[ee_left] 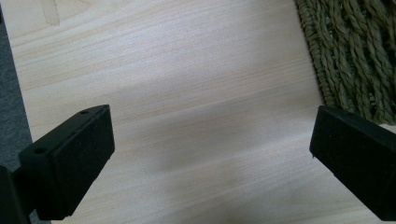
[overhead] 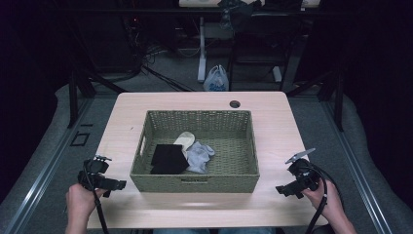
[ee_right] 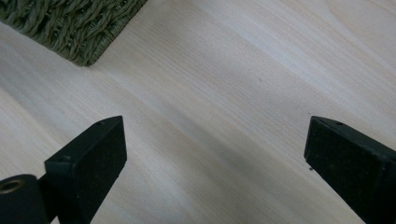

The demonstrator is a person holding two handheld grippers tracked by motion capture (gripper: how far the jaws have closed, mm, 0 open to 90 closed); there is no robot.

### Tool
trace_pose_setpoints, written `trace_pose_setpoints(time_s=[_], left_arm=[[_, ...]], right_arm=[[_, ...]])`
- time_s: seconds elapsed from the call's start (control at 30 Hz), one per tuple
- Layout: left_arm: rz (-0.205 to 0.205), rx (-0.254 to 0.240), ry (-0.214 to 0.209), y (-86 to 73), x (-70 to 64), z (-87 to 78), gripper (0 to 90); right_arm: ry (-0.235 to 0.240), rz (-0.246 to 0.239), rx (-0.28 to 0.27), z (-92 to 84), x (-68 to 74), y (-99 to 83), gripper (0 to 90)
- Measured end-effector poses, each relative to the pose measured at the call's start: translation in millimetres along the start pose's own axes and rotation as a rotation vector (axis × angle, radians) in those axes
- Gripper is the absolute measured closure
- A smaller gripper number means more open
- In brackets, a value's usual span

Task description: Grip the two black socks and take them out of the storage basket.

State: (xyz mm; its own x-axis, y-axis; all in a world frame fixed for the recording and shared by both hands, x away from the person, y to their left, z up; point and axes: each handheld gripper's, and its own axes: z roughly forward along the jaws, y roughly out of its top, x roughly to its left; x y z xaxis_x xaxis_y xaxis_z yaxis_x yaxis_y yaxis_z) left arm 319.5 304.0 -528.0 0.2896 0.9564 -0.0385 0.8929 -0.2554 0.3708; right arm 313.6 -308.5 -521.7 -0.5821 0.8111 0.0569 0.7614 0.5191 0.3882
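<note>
High view shows a pale wood-grain table point(overhead: 272, 126) with rounded corners and a round cable hole point(overhead: 234, 104) near its far edge, standing on grey flooring in a dim room; desk legs, cables and a white plastic bag point(overhead: 216, 79) sit on the floor beyond it. A green woven basket point(overhead: 195, 183) occupies the table's centre, its near wall set back from the near edge by a strip of bare wood. Inside the basket lie a black cloth point(overhead: 168, 159) at the near left, a grey sock point(overhead: 199, 156) just beside it on the right and a cream sock point(overhead: 184, 140) behind, touching both. The left gripper point(overhead: 108, 187) is held by the left hand point(overhead: 80, 196) at the table's near-left corner, well apart from the basket's contents; its jaws stand spread wide with nothing but bare wood between them. Left gripper view places the basket's corner point(ee_left: 355, 51) at upper right, close to one jaw, and the table's side edge with grey floor at far left. The right gripper point(overhead: 287, 191) is held by the right hand point(overhead: 324, 197) near the near-right corner, jaws likewise spread and empty. Right gripper view shows the basket's corner point(ee_right: 74, 28) at upper left and open wood across the rest. Bare table flanks the basket on both sides.
</note>
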Motion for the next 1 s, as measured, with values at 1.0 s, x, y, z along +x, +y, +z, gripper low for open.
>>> trace_pose_setpoints(time_s=[1.0], left_arm=[[0.075, -0.251, -0.061, 39.7, -38.3, -91.4, 0.0]], right_arm=[[-0.001, 0.011, -0.004, 0.0, -1.1, -1.0, 5.2]])
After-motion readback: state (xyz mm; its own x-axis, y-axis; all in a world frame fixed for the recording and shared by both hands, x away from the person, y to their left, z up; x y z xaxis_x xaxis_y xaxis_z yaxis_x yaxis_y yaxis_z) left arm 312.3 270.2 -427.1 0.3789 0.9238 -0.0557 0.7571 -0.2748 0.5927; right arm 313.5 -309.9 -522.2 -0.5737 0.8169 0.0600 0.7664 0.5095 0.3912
